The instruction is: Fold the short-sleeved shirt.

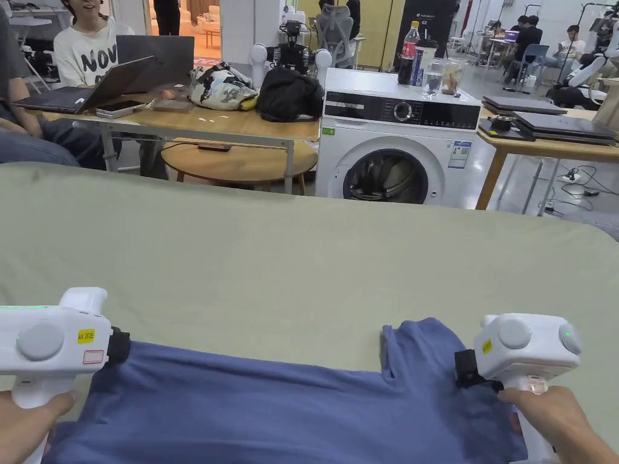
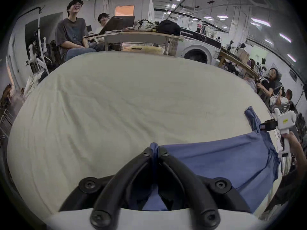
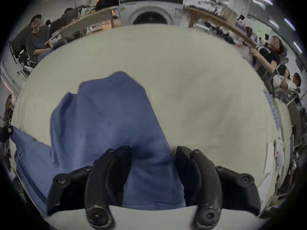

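Spreading a blue cotton short-sleeved shirt [image 1: 254, 405] at lower frame: left gripper [image 2: 154, 150] pinches its edge, right gripper [image 3: 152, 152] gapes wide over the sleeve; closing there looks next.

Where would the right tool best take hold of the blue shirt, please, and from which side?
Probably the sleeve lying ahead of the open right tool, approached low from the near side: its edge lies loose on the sheet, and the left tool already pinches the other end.

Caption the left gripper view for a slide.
Left gripper pinches the edge of a blue shirt spread on a pale sheet, the right gripper at its far end.
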The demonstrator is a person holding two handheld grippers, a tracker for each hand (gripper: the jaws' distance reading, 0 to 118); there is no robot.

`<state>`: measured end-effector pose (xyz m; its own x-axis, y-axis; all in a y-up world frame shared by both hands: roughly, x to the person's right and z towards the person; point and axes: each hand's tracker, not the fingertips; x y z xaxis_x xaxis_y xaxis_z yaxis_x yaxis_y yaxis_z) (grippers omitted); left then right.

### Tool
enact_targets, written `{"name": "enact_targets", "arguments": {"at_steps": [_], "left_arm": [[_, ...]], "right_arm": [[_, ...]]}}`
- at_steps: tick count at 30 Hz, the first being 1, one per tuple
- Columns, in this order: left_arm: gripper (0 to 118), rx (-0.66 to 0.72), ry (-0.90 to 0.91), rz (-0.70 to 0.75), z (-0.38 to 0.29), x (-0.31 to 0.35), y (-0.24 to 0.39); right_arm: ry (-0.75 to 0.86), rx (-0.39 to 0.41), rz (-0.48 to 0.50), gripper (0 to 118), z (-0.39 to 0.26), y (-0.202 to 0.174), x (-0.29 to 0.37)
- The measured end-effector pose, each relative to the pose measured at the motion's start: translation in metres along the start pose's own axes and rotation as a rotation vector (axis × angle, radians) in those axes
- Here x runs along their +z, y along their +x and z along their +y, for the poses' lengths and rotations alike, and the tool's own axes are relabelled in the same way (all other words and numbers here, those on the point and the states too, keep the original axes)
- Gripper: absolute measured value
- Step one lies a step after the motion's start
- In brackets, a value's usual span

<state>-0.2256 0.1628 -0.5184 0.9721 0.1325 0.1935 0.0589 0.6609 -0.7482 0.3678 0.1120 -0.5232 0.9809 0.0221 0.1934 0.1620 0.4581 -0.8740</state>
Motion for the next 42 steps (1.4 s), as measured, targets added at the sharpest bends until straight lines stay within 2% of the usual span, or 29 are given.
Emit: {"name": "enact_targets", "arguments": {"at_steps": [1,3,4,5,9,16,19,26,32,38,42], "left_arm": [[0,0.003,0.000,0.002,0.000,0.000,0.000],[0,0.010,0.000,0.001,0.000,0.000,-0.001],[0,0.012,0.002,0.000,0.001,0.000,-0.002],[0,0.013,0.004,-0.001,0.001,0.000,-0.002],[0,0.023,0.008,-0.008,0.002,0.005,-0.004],[0,0.026,0.055,-0.035,-0.011,0.046,-0.006],[0,0.036,0.094,-0.063,-0.022,0.075,-0.011],[0,0.044,0.091,-0.102,-0.060,0.126,-0.025],[0,-0.012,-0.092,-0.107,-0.104,0.130,-0.029],[0,-0.044,-0.309,-0.053,-0.144,0.098,-0.026],[0,-0.025,-0.309,-0.030,-0.150,0.084,-0.020]], "right_arm": [[0.007,-0.001,0.003,57,0.000,0.000,0.002],[0.016,0.016,0.013,43,-0.002,-0.002,0.001],[0.025,0.027,0.013,27,-0.004,-0.002,0.002],[0.031,0.034,0.017,0,-0.005,-0.003,0.003],[0.093,-0.007,0.089,0,-0.015,-0.004,0.028],[0.245,-0.013,0.087,0,-0.058,-0.002,0.118],[0.288,0.013,0.069,0,-0.088,-0.001,0.157],[0.278,0.032,0.070,0,-0.162,0.006,0.209],[0.181,0.069,0.072,0,-0.220,0.006,0.215],[0.009,0.119,0.006,0,-0.260,-0.003,0.179],[-0.036,0.105,-0.005,0,-0.265,-0.007,0.148]]}}
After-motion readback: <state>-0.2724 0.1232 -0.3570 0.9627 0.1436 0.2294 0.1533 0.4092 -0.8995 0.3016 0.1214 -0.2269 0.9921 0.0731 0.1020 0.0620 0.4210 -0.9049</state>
